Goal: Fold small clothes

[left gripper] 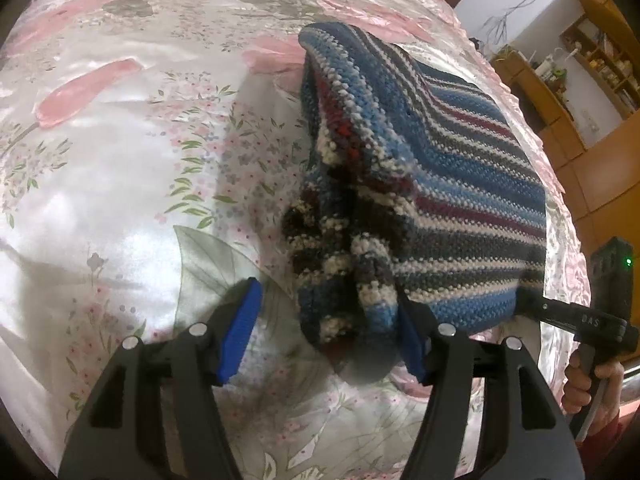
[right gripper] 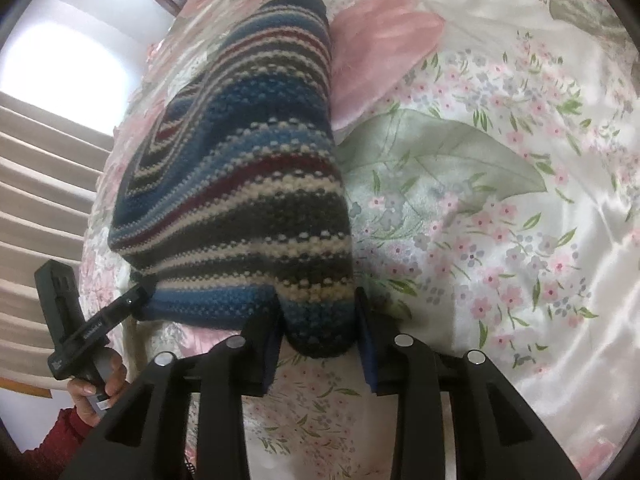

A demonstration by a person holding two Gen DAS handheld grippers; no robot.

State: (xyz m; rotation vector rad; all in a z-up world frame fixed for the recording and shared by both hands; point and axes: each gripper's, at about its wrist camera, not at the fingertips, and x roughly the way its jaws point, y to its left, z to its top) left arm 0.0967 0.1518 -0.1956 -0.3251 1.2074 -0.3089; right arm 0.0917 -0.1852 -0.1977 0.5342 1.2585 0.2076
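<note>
The striped knitted garment (left gripper: 460, 184) lay folded over itself on the flowered satin bedspread (left gripper: 120, 184), near the bed's edge. The left gripper (left gripper: 320, 344) stood wide open, its right blue pad against a bunched corner, the other pad clear of the wool. The right gripper (right gripper: 316, 334) had its jaws partly closed around the opposite knitted corner, pads touching both sides.
</note>
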